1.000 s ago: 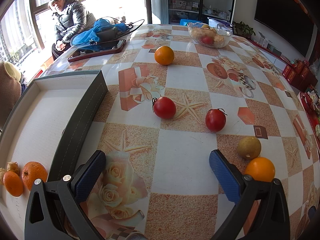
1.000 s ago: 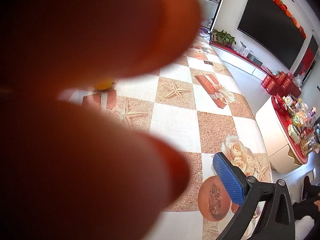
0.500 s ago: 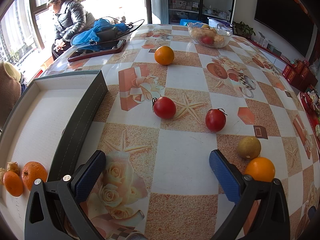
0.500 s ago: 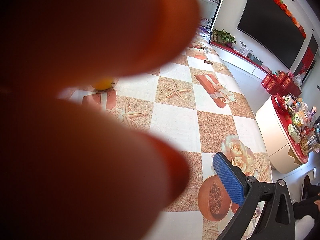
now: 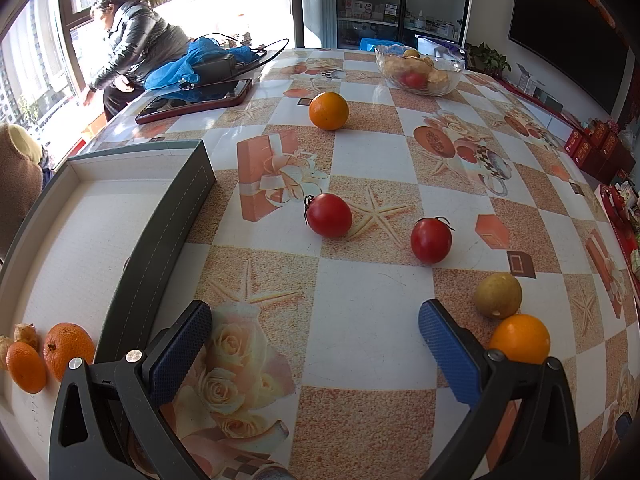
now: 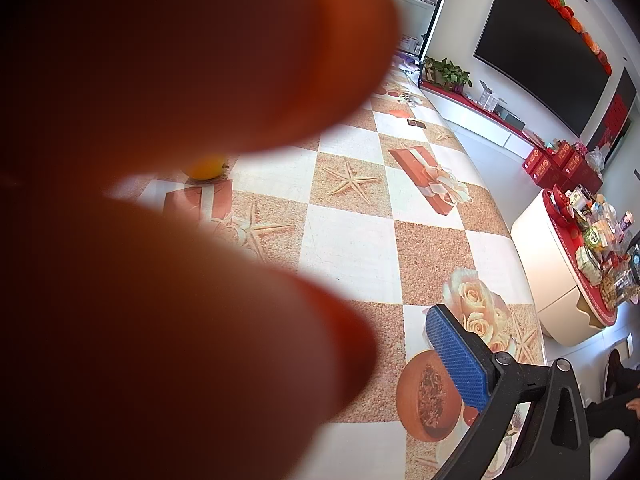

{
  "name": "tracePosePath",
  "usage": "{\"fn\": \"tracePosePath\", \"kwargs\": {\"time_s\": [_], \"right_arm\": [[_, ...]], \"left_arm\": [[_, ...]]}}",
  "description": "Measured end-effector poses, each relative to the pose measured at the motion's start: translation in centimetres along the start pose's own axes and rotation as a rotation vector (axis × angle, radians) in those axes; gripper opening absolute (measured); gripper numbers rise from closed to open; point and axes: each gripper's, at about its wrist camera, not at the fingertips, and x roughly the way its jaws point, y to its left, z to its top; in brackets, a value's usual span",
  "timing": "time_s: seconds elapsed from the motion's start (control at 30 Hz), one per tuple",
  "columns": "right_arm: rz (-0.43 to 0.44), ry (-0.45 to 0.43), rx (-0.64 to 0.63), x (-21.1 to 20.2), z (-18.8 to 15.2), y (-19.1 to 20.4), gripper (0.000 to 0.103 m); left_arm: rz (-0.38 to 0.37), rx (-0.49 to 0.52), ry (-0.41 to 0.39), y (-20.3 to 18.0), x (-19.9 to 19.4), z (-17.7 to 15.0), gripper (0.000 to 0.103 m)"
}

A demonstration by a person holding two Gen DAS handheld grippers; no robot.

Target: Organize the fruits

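Observation:
My left gripper (image 5: 316, 344) is open and empty, low over the patterned table. Ahead of it lie two red tomatoes (image 5: 329, 215) (image 5: 431, 239), an orange (image 5: 328, 110) farther back, and a yellow-brown fruit (image 5: 498, 295) beside another orange (image 5: 519, 338) by the right finger. A grey box with a white inside (image 5: 100, 216) at the left holds two oranges (image 5: 68, 350) in its near corner. In the right wrist view a person's blurred fingers (image 6: 180, 160) cover most of the lens; only the right blue pad (image 6: 456, 356) shows, and a yellow fruit (image 6: 206, 168) peeks out.
A glass bowl of fruit (image 5: 420, 68) stands at the table's far end. A red-cased tablet (image 5: 196, 96) and blue cloth (image 5: 192, 64) lie at the far left, with a person (image 5: 128, 40) beside them. The table edge (image 6: 516, 248) runs at the right, with a TV wall beyond.
The person by the window has leaned further toward it. Neither gripper nor any fruit has moved.

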Motion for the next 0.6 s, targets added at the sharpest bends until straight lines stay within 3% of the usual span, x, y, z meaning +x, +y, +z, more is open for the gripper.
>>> {"fn": "tracePosePath", "kwargs": {"time_s": [0.6], "right_arm": [[-0.015, -0.001, -0.017, 0.16, 0.07, 0.81, 0.103]], "left_arm": [[0.000, 0.000, 0.000, 0.01, 0.00, -0.01, 0.103]]}}
